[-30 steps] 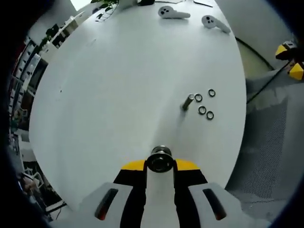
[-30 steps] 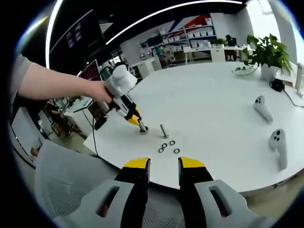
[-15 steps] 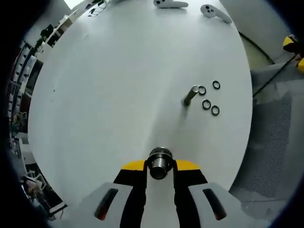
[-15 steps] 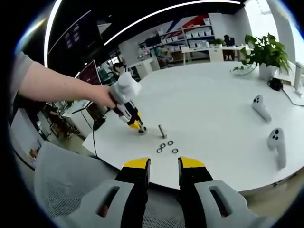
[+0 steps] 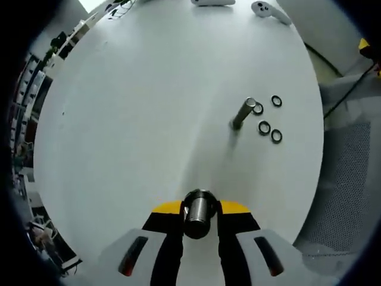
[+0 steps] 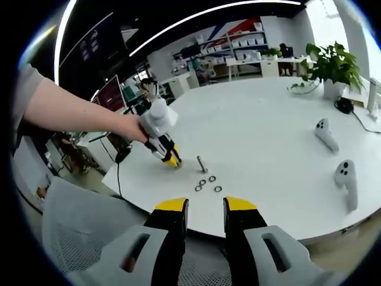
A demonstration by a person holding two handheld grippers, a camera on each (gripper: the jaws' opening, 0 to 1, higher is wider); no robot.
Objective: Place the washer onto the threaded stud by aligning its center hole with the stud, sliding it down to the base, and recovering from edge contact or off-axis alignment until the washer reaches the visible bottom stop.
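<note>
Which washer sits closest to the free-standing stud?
The washer right beside the stud's top in the left gripper view; the other three lie clear of it.

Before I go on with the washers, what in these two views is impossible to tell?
- Left gripper view: its jaws cover the base of the metal cylinder they hold, so its foot is hidden.
- Right gripper view: the left gripper's tip blocks that cylinder.
- Washers: too small to judge hole size; one washer sits partly behind the stud.
- Stud threads: too small in both views.
</note>
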